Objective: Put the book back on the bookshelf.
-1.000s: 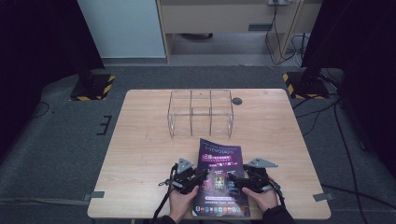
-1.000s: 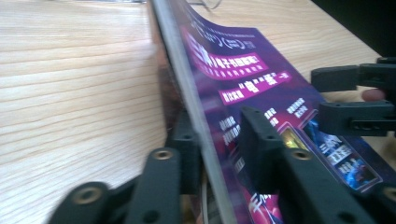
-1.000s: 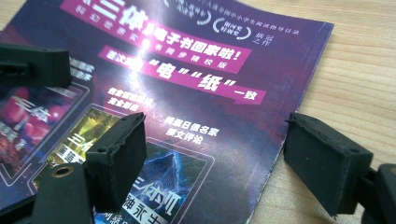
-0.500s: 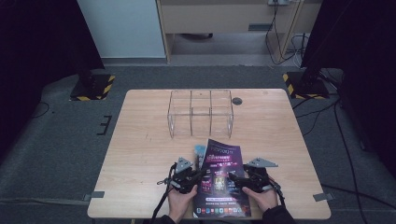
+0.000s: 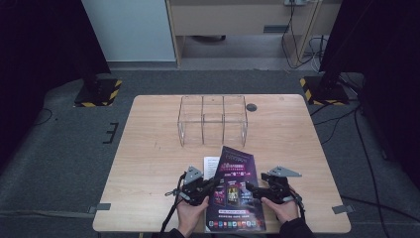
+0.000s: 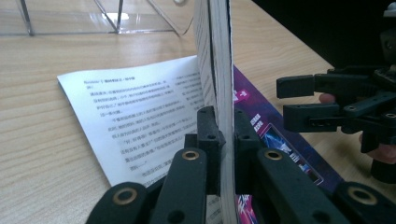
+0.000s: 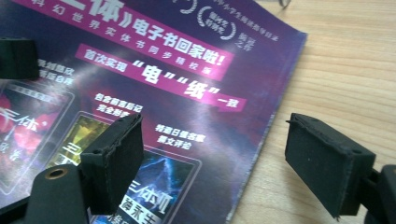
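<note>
A magazine (image 5: 237,191) with a purple cover lies near the table's front edge, between my two hands. My left gripper (image 5: 210,187) is shut on a sheaf of its pages (image 6: 219,56), which stands on edge between the jaws. Beside it a white printed page (image 6: 140,116) lies bared on the wood, as the high view also shows on the white page (image 5: 212,166). My right gripper (image 7: 219,156) is open over the cover's right edge (image 7: 261,140). Its jaws have just been opening a little, and the pads (image 7: 116,156) touch nothing. From the left gripper view, the right gripper (image 6: 303,100) hovers over the purple cover (image 6: 275,135).
A clear plastic box (image 5: 213,119) with three compartments stands mid-table behind the magazine. A small dark round hole (image 5: 251,107) sits to its right. Bare wood (image 5: 143,163) stretches to the left and right of my hands.
The magazine lay flat a second ago. Its left edge has since come up in my left gripper, uncovering the white page. Both hands have stayed where they were.
</note>
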{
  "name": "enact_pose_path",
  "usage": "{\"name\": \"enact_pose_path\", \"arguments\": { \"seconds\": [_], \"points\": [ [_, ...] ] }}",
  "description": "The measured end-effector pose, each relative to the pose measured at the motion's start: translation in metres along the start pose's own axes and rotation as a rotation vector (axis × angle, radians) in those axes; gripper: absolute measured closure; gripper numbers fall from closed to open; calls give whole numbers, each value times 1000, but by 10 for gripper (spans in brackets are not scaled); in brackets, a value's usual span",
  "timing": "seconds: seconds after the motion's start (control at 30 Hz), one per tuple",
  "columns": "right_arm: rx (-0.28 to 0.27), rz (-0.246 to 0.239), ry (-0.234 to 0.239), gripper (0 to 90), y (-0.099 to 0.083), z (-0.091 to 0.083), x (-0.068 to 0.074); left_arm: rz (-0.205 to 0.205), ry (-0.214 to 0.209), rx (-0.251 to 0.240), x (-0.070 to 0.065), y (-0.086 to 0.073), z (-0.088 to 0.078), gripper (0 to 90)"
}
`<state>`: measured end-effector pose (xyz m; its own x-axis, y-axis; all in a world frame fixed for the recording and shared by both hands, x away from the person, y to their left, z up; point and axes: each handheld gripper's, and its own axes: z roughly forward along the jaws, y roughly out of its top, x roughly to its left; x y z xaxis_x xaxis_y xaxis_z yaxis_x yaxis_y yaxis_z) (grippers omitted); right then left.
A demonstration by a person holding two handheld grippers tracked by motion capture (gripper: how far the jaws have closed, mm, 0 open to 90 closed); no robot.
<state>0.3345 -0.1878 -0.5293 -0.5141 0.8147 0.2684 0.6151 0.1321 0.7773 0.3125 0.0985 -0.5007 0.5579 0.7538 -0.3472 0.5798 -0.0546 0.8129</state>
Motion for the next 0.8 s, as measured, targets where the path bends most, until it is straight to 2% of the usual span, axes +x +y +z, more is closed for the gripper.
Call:
{"name": "enact_pose_path", "arguments": {
  "seconds": [0.23, 0.47, 0.57, 0.7, 0.8],
  "points": [
    [-7, 8, 14, 195, 0, -2, -2, 8, -7, -46, -2, 7, -10, 850],
    [-27, 16, 62, 191, 1, -2, 0, 14, -16, -97, -3, 15, -20, 851],
    [-35, 17, 90, 191, 2, 0, 2, 22, -16, -104, -4, 17, -23, 851],
    [-28, 5, 105, 191, 4, 3, 4, 29, -19, -113, -6, 19, -25, 850],
    [-21, 17, 118, 191, 5, 5, 5, 36, -22, -122, -7, 21, -28, 850]
  ]
}}
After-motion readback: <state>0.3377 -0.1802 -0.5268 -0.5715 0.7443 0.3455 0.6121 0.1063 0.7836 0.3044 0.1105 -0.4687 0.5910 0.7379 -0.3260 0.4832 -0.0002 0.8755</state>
